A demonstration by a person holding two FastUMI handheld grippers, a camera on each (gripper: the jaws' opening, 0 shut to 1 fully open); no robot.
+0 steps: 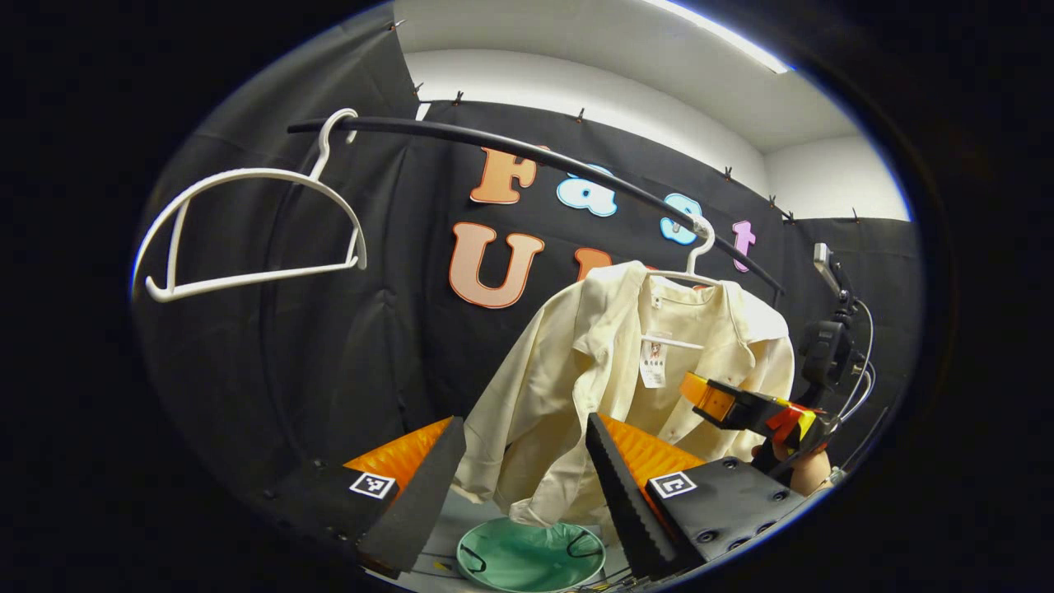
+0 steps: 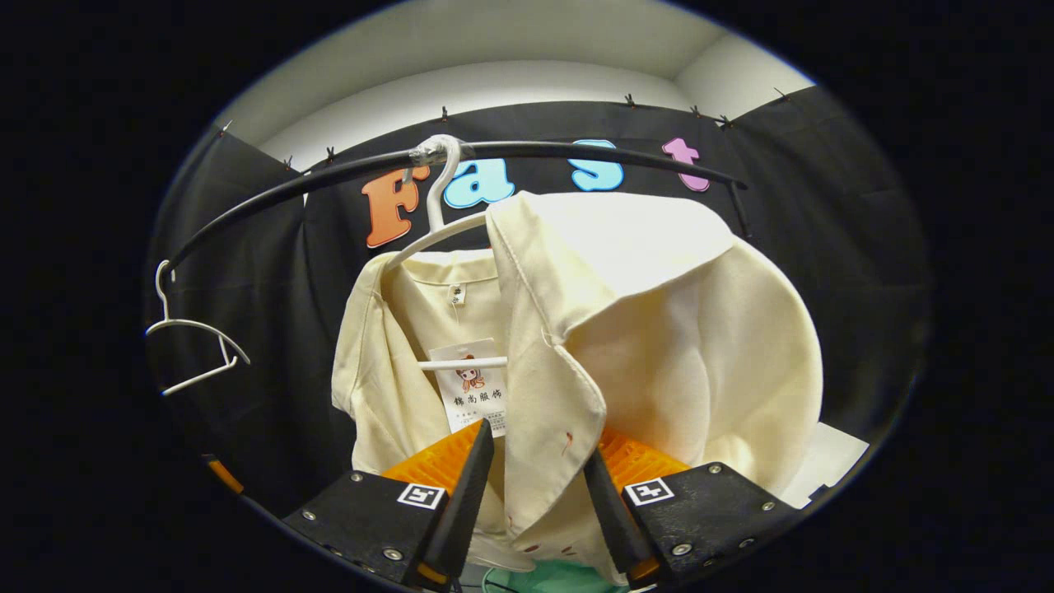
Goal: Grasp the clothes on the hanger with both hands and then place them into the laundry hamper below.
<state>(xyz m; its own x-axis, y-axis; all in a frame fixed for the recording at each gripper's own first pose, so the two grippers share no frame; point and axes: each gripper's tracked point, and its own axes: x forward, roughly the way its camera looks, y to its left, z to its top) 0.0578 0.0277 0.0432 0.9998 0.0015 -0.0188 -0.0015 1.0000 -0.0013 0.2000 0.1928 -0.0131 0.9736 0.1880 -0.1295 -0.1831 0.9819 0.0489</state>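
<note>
A cream shirt (image 1: 576, 354) hangs on a white hanger (image 1: 700, 247) from a black rail (image 1: 510, 148). My left gripper (image 1: 524, 420) is open, and the shirt's lower left side hangs between its fingers. In the right gripper view the shirt (image 2: 683, 329) is close up on its hanger (image 2: 440, 189), with a paper tag inside the collar. My right gripper (image 2: 537, 441) is open, and the front edge of the shirt lies between its fingers. The right gripper (image 1: 708, 395) also shows at the shirt's right side in the left gripper view, held by a hand (image 1: 811, 469). The green hamper (image 1: 531, 556) stands below the shirt.
An empty white hanger (image 1: 247, 231) hangs farther left on the rail; in the right gripper view this hanger (image 2: 198, 354) is at the far left. The rail (image 2: 576, 152) runs across above the shirt. A rim of the hamper (image 2: 560, 576) peeks out below the fingers.
</note>
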